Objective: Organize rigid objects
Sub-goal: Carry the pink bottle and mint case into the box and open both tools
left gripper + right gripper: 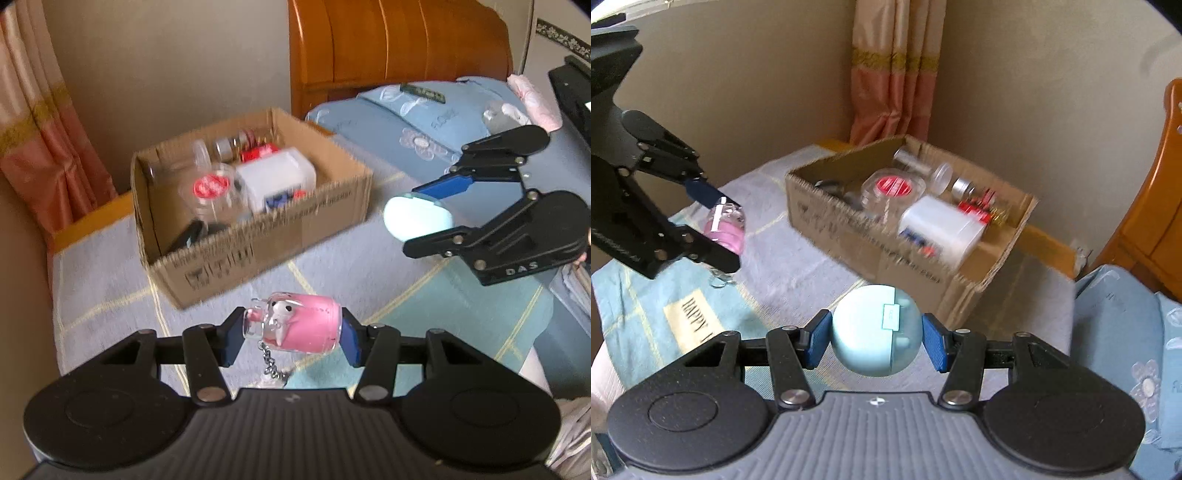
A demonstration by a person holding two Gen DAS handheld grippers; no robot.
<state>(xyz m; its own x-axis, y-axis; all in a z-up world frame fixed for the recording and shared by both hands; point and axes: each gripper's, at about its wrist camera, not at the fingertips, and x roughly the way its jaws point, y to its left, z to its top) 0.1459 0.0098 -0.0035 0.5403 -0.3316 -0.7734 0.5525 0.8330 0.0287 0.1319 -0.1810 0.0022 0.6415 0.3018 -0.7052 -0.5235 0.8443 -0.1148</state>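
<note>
My left gripper [291, 338] is shut on a small pink bottle [306, 326] with a cartoon face and a hanging chain, held above the bed. It also shows in the right wrist view [726, 229], at left. My right gripper [875, 338] is shut on a round pale-blue case [875, 330], seen in the left wrist view [417, 218] at right. An open cardboard box [295, 221] sits on the bed beyond both grippers. It holds a white container [277, 181], a clear jar with a red lid [212, 186] and small jars.
The box also shows in the right wrist view [912, 266]. A blue pillow [424, 114] and a wooden headboard [388, 48] lie behind. A pink curtain [40, 122] hangs by the wall. The bed has a blue checked sheet [424, 306].
</note>
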